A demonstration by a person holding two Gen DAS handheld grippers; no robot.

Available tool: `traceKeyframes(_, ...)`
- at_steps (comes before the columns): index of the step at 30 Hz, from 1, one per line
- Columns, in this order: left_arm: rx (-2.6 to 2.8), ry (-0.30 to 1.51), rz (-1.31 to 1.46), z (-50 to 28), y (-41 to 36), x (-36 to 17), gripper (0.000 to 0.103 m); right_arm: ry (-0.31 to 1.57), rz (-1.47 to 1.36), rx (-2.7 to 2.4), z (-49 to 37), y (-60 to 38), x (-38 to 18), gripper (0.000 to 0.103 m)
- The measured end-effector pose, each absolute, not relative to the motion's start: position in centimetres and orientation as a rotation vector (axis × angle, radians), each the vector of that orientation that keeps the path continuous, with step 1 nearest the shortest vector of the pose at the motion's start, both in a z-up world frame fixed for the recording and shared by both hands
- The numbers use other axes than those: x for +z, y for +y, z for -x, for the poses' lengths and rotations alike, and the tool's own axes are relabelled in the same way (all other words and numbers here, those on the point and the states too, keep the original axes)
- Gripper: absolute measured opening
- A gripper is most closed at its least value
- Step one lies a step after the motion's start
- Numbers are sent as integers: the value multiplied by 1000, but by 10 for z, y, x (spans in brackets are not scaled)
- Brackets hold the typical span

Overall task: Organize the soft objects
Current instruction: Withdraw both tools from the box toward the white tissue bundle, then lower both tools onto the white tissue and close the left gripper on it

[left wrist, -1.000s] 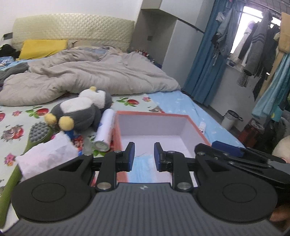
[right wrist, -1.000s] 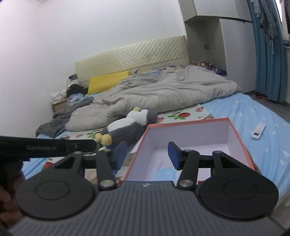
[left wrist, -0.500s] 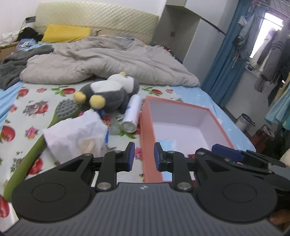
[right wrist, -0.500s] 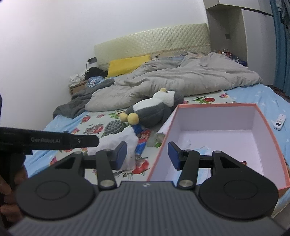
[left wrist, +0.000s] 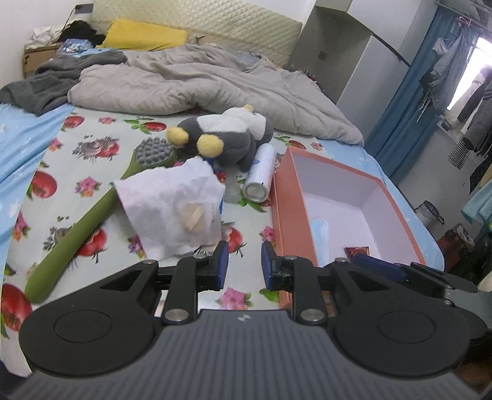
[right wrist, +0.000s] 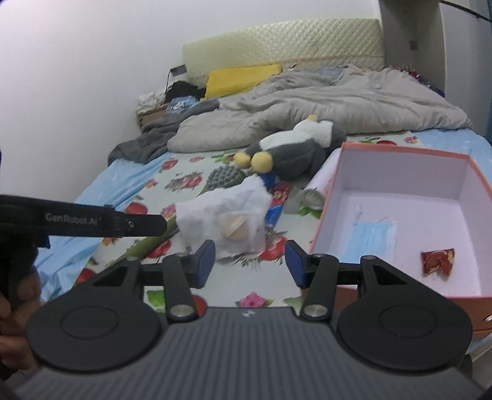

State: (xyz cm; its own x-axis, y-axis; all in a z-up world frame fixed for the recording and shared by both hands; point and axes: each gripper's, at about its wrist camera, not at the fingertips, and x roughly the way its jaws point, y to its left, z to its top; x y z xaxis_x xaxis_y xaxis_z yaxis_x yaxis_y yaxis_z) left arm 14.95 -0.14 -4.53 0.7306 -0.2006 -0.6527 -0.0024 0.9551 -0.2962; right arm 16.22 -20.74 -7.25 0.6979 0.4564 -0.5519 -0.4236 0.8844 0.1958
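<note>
Right gripper (right wrist: 249,260) parted, empty, facing white cotton wad (right wrist: 226,215) at 12 o'clock; left gripper (left wrist: 241,266) likewise agape; could snag bedsheet (right wrist: 252,277) or tear wad.

left gripper (left wrist: 241,266): empty, jaws slightly apart | white tissue wad (left wrist: 172,212): just ahead-left | orange box (left wrist: 289,197): right | plush penguin (left wrist: 224,137): behind

Green long-handled brush (left wrist: 92,215) seen lying diagonally on fruit-print sheet (left wrist: 92,147). White cylinder can (left wrist: 261,177) seen on its side just beside box. Yellow pillow (left wrist: 144,38) propped at quilted headboard (left wrist: 215,27). Blue curtain (left wrist: 396,123) hung at right; clothes (left wrist: 473,101) hung beyond; waste bin (left wrist: 429,212) on floor.
</note>
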Motion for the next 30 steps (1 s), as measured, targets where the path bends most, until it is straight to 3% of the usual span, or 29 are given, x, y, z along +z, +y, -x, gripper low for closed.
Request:
traceKeyframes(17, -19, 812, 347, -130, 47, -81, 27, 709, -2, 546, -159, -162, -91, 53)
traceKeyframes(21, -2, 834, 346, -140, 56, -89, 39, 721, -5, 541, -166, -158, -95, 53)
traceKeyframes(30, 16, 864, 362, -171, 72, -108, 45, 769, -5, 527, -199, -144, -108, 53)
